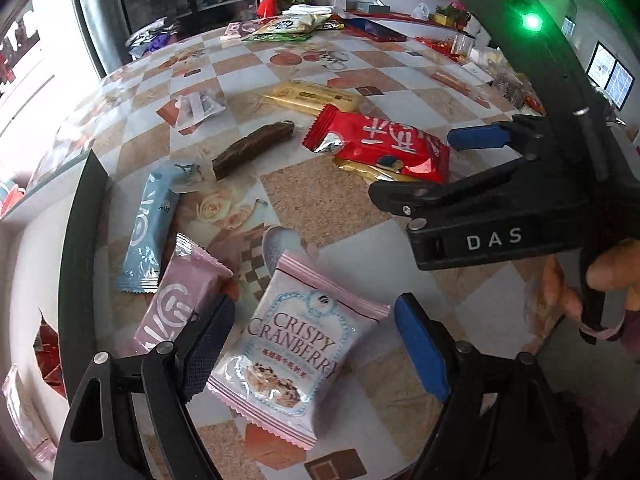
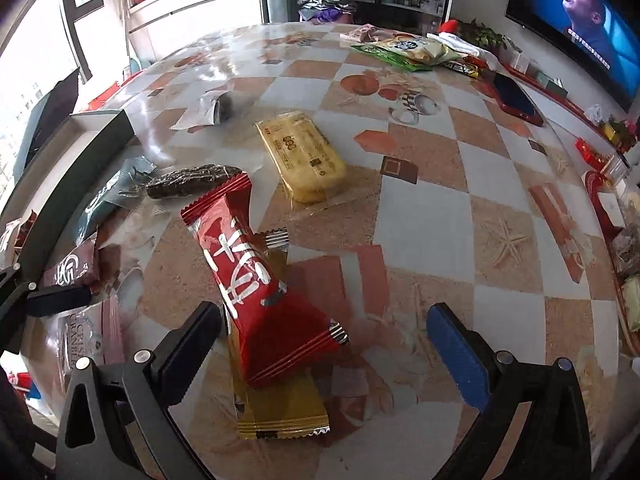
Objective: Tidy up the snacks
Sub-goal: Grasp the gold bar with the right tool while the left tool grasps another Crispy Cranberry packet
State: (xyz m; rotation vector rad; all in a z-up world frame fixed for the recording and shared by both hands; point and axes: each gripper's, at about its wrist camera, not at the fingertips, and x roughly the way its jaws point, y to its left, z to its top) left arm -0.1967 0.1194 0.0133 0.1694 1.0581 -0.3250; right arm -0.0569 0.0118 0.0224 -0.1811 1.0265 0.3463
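My left gripper (image 1: 316,344) is open, its fingers either side of a pink "Crispy Cranberry" packet (image 1: 296,356) lying on the table. A pink packet (image 1: 180,304) and a light blue bar (image 1: 148,228) lie to its left, a dark brown bar (image 1: 252,148) beyond. My right gripper (image 2: 324,348) is open around a red packet (image 2: 260,284) that lies on a gold packet (image 2: 280,412). The right gripper also shows in the left wrist view (image 1: 416,168), beside the red packet (image 1: 384,144). A yellow packet (image 2: 304,156) lies farther off.
A dark box (image 2: 80,160) with an open top stands at the table's left edge. A pile of snack bags (image 2: 408,52) and a red phone (image 2: 516,100) lie at the far side. A clear wrapper (image 2: 212,108) lies far left. A red tray (image 2: 608,204) sits at right.
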